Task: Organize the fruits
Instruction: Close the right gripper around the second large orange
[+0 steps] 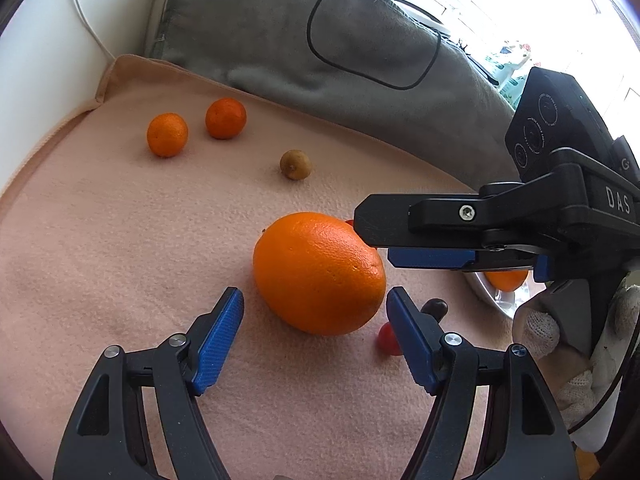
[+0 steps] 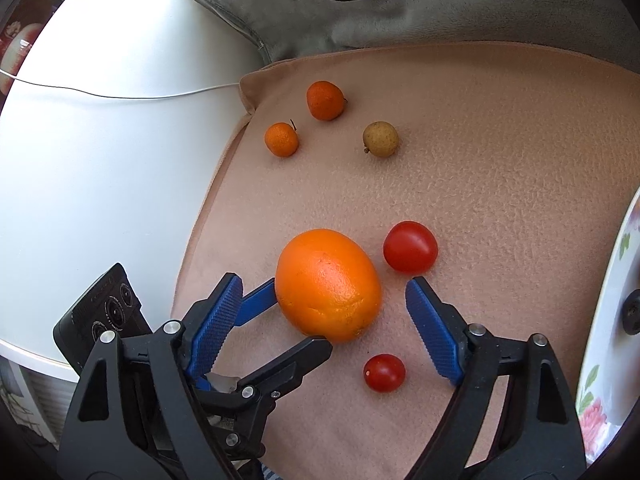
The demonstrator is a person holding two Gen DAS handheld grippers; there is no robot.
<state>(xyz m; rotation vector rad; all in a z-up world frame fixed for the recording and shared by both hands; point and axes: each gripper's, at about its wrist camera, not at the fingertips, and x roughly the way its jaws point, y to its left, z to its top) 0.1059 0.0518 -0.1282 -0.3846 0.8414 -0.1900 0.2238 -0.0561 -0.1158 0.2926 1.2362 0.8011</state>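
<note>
A big orange (image 1: 316, 272) (image 2: 328, 284) lies on the pink cloth (image 1: 120, 260). My left gripper (image 1: 314, 292) (image 2: 303, 319) is open, its blue pads flanking the orange's near end, close to the skin; a strip of cloth shows beside one pad. My right gripper (image 2: 323, 282) (image 1: 374, 238) is open around the same orange from the other side, with a clear gap at its right pad. Two mandarins (image 1: 167, 135) (image 1: 226, 118), a small brown fruit (image 1: 295, 164) and two cherry tomatoes (image 2: 410, 246) (image 2: 384, 373) lie loose on the cloth.
A flowered plate (image 2: 608, 280) stands at the right edge; the left wrist view shows an orange fruit (image 1: 506, 280) on it. A dark fruit (image 1: 436, 306) sits behind my left gripper's right finger. A grey cushion (image 1: 280, 40), a black cable and a white surface (image 2: 100, 140) border the cloth.
</note>
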